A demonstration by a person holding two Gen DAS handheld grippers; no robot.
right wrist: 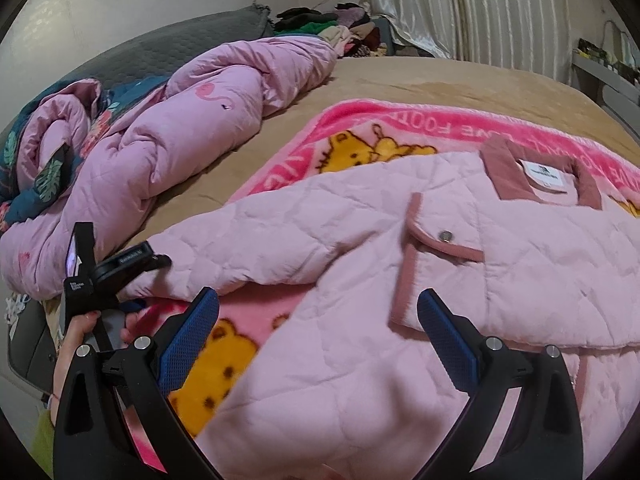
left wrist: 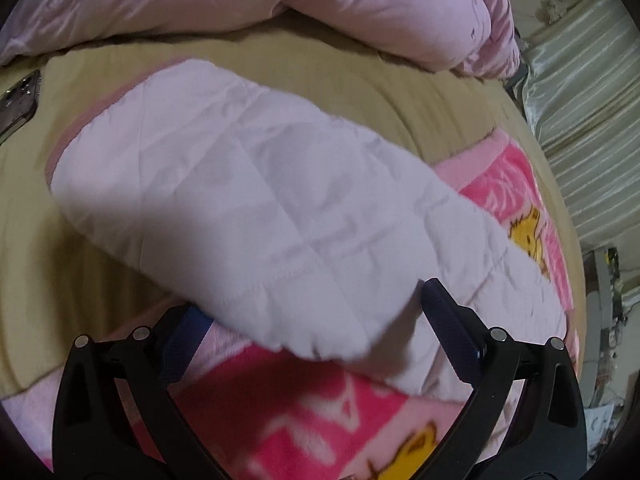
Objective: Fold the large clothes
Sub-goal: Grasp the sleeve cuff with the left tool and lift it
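Spanning the quilted pink jacket with fingers set wide and nothing held, the right gripper is seen over the garment, which is spread on a pink bear-print blanket on the bed. The collar and snap pocket are shown only there; in the left wrist view the left gripper is likewise wide, its sleeve draped between the fingers, and a phone is revealed at the bed's edge.

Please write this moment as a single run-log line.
stage: sleeve fold | left gripper: open around sleeve | right gripper: open over pink quilted jacket | surface: cartoon blanket
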